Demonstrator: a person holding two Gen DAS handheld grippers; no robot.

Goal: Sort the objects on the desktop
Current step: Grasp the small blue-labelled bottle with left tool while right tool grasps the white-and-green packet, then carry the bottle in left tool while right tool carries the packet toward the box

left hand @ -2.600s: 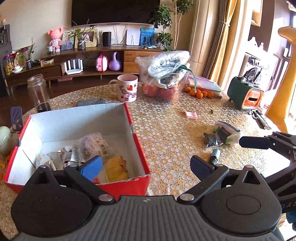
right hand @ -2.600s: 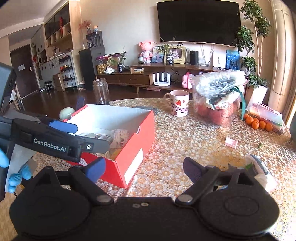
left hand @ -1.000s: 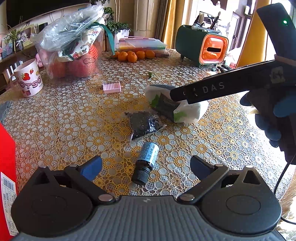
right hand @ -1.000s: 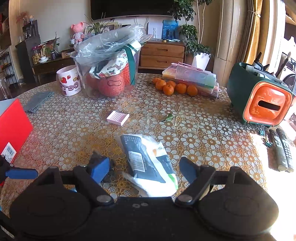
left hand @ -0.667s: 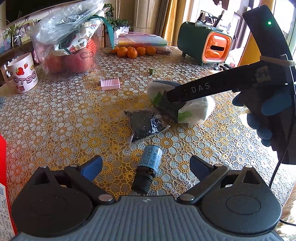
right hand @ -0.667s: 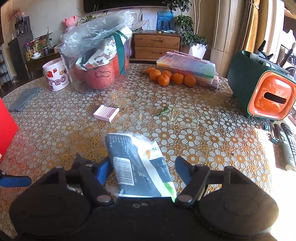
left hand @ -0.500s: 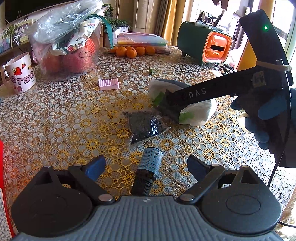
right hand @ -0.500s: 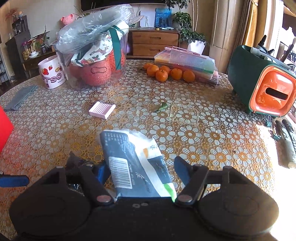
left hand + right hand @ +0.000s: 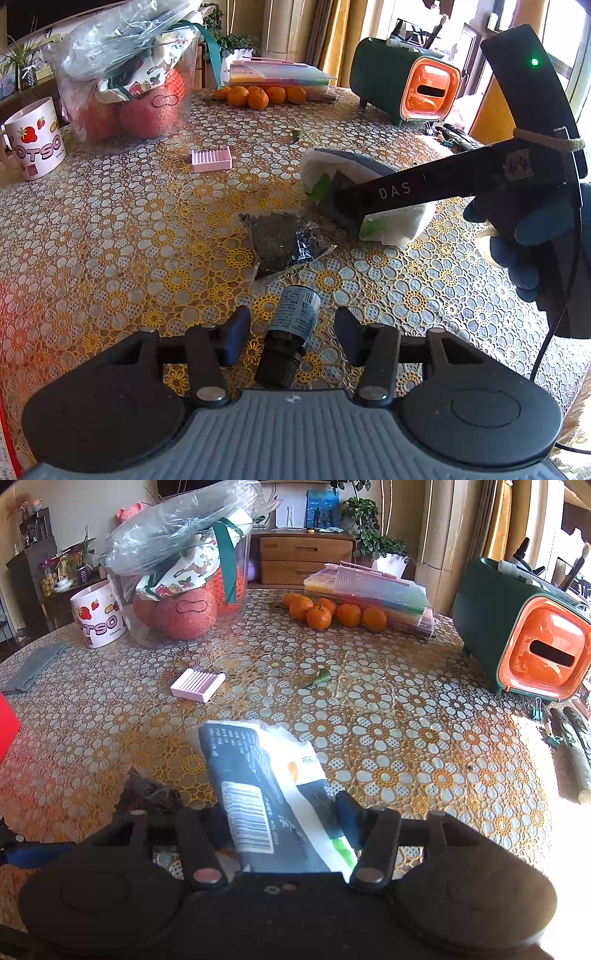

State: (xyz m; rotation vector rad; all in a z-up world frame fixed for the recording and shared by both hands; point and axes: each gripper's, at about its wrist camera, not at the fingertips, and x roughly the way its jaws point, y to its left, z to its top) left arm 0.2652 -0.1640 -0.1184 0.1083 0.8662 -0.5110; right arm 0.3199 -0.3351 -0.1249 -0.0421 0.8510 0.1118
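Observation:
A small dark bottle (image 9: 290, 328) with a blue label lies on the lace tablecloth between the fingers of my left gripper (image 9: 291, 332); the jaws are half closed around it with gaps on both sides. My right gripper (image 9: 282, 819) straddles a white, dark and green packet (image 9: 266, 786), its fingers close against the packet's sides. The same packet (image 9: 391, 225) shows in the left wrist view under the right gripper's arm. A small clear bag of dark bits (image 9: 284, 245) lies between bottle and packet.
A pink ribbed block (image 9: 211, 158), a strawberry mug (image 9: 35, 142), a clear tub of red items (image 9: 136, 92), oranges (image 9: 328, 613), a green and orange holder (image 9: 524, 635) and remotes (image 9: 572, 746) are on the table. The red box edge (image 9: 7, 720) is at left.
Both grippers swung from the red box to the table's right side and lowered. The left jaws narrowed around the bottle; the right jaws narrowed onto the packet.

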